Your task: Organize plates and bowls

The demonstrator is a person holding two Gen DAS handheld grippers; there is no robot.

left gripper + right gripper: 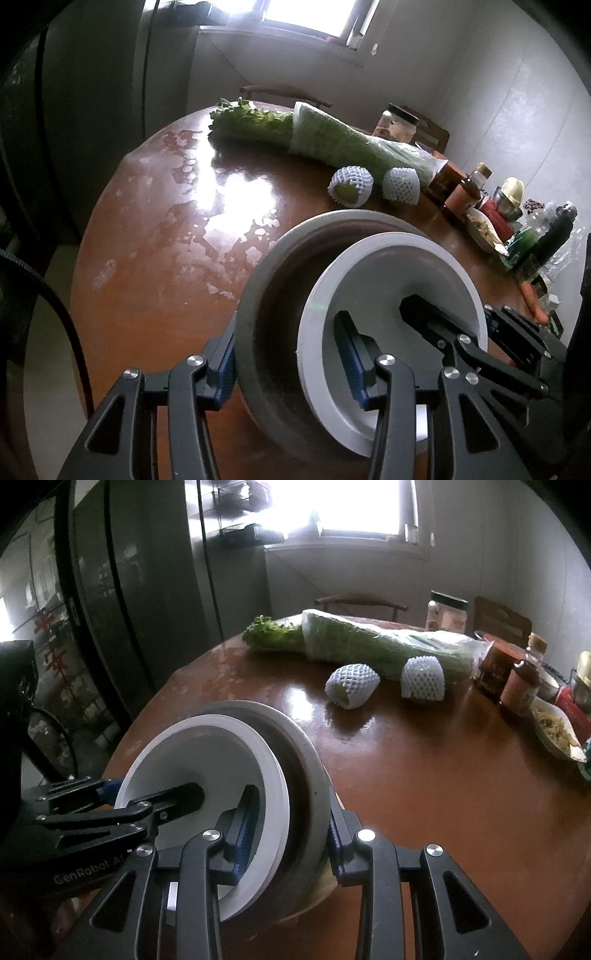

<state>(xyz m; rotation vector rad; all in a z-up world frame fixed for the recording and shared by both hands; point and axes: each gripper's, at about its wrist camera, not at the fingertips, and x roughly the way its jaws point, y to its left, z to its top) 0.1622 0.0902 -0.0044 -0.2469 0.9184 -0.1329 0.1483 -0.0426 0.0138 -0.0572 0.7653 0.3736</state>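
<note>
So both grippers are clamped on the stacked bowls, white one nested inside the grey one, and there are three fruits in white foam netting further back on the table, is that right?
Not quite: only two foam-netted fruits lie there, as the right wrist view shows. The rest holds: the left gripper and right gripper each clamp the stack, white bowl inside the grey bowl, on the table.

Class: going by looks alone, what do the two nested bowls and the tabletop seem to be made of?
White bowl: probably ceramic or melamine, smooth with a matte rim. Grey bowl: likely glazed stoneware, grey outside, dark brown and faintly glossy inside. Table: lacquered wood, reddish-brown with mirror-like window glare and worn pale patches.
</note>
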